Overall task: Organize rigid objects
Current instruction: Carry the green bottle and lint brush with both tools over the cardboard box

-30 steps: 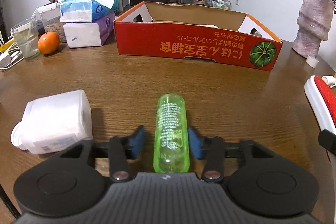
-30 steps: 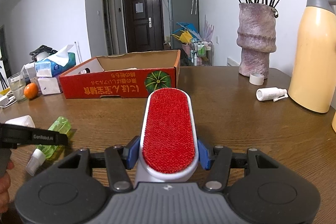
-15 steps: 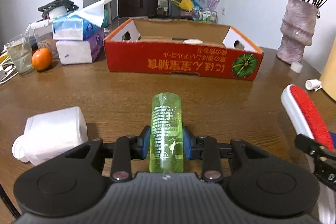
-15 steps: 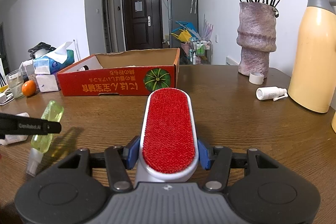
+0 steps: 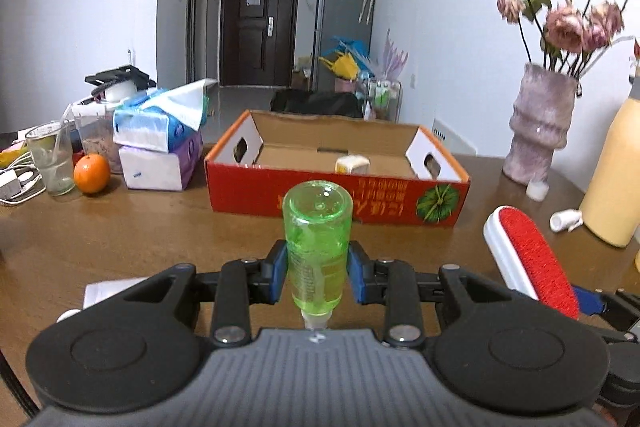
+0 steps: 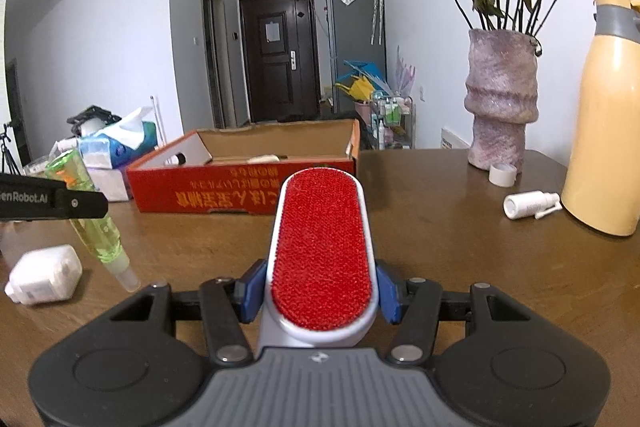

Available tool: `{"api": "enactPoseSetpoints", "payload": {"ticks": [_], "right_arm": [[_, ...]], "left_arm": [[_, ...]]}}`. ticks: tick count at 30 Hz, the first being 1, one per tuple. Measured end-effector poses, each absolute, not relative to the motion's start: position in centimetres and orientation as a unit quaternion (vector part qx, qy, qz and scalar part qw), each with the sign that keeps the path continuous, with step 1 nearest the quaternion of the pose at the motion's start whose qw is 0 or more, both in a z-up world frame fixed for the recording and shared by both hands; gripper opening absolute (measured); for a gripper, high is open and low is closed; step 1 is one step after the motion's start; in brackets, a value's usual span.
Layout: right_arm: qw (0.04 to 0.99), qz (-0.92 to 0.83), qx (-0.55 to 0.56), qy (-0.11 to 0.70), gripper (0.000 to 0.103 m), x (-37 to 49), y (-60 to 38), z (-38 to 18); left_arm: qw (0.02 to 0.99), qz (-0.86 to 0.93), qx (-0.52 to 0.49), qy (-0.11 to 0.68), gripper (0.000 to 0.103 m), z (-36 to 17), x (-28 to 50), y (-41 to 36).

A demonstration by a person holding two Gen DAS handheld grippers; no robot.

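The left gripper [image 5: 318, 277] is clamped on a green bottle [image 5: 318, 247] at the centre of its frame, held off the table with its nozzle toward the camera, while the right gripper [image 6: 320, 293] pinches a red lint brush [image 6: 322, 255] low in the middle of its frame; the red box [image 5: 336, 197] sits beyond both. The smooth round bottle could twist or slide out of the 2 pads, since it is gripped near its lower end. The box floor is largely hidden behind its front wall, and the pale item inside is too small to identify.

On the table [image 5: 132, 227], tissue boxes [image 5: 160, 151] sit left of the cardboard box [image 5: 336, 187], vase [image 5: 538, 131] right.
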State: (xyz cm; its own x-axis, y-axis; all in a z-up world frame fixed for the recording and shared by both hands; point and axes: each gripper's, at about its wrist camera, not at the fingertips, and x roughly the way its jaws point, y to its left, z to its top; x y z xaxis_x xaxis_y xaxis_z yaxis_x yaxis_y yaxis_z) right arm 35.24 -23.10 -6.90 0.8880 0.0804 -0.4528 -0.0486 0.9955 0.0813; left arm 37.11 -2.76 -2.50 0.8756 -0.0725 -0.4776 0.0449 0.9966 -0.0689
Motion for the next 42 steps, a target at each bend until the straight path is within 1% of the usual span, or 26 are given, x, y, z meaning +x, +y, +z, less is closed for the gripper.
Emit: {"api": "enactPoseSetpoints", "payload": {"ticks": [13,22,42], "right_arm": [[0.979,0.044,0.040,0.197,0.055,37.3,-21.2,-4.4],[0.978,0.054,0.038,0.199,0.055,39.2,-20.6,-3.9],[0.977,0.066,0.048,0.197,0.055,45.6,-20.2,-3.3]], "left_arm": [[0.974,-0.012,-0.059,0.217,0.032,-0.2,39.0,-1.9],[0.978,-0.006,-0.069,0.195,0.032,0.9,41.2,-2.0],[0.978,-0.008,-0.079,0.193,0.032,1.0,47.4,-2.8]]}}
